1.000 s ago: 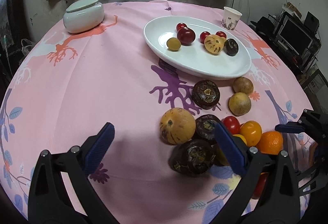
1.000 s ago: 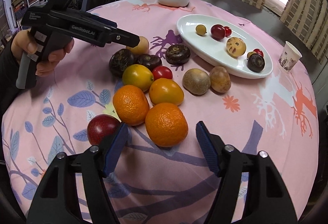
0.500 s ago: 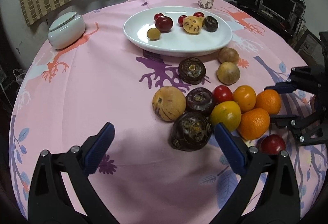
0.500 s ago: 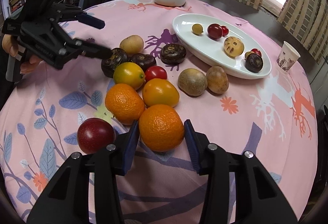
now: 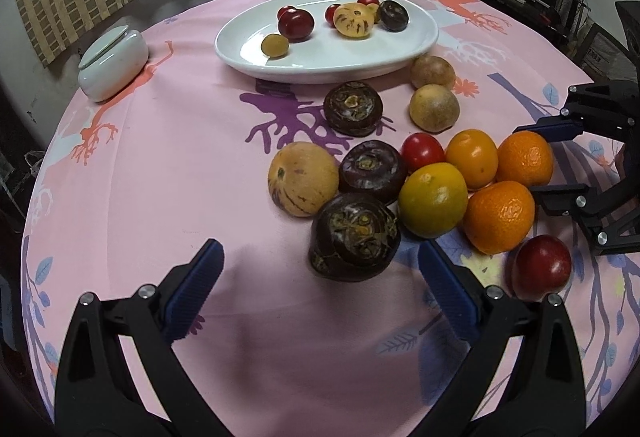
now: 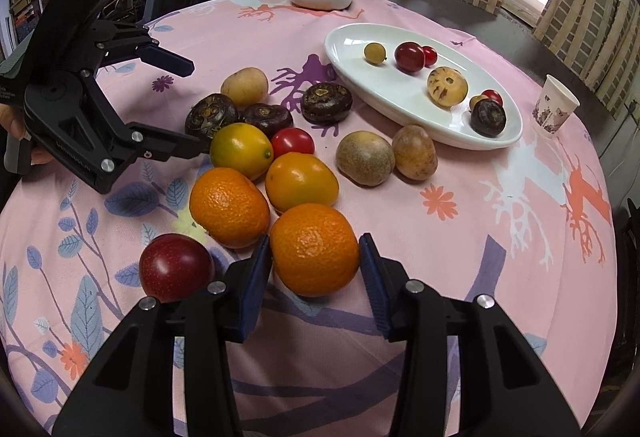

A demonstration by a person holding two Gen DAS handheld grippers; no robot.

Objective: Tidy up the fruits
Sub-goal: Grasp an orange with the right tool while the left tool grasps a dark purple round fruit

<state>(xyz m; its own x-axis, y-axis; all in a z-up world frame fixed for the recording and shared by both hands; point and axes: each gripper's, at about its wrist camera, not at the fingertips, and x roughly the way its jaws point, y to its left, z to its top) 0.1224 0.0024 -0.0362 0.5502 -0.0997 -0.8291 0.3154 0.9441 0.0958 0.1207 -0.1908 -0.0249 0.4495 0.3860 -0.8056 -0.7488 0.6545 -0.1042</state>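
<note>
The right gripper (image 6: 316, 273) has just closed its jaws on the nearest round orange mandarin (image 6: 314, 249), which sits on the pink-clothed desk (image 6: 480, 257). Left of it lie a second mandarin (image 6: 229, 207) and one dark red plum (image 6: 175, 266). The left gripper (image 5: 320, 277) holds its jaws wide and empty, just short of the closest of three dark purple wrinkled fruits (image 5: 354, 237). Beyond are two yellow-orange citrus fruits, one red tomato and two brown round fruits. Farthest, the white oval plate (image 6: 384, 97) carries seven small fruits.
</note>
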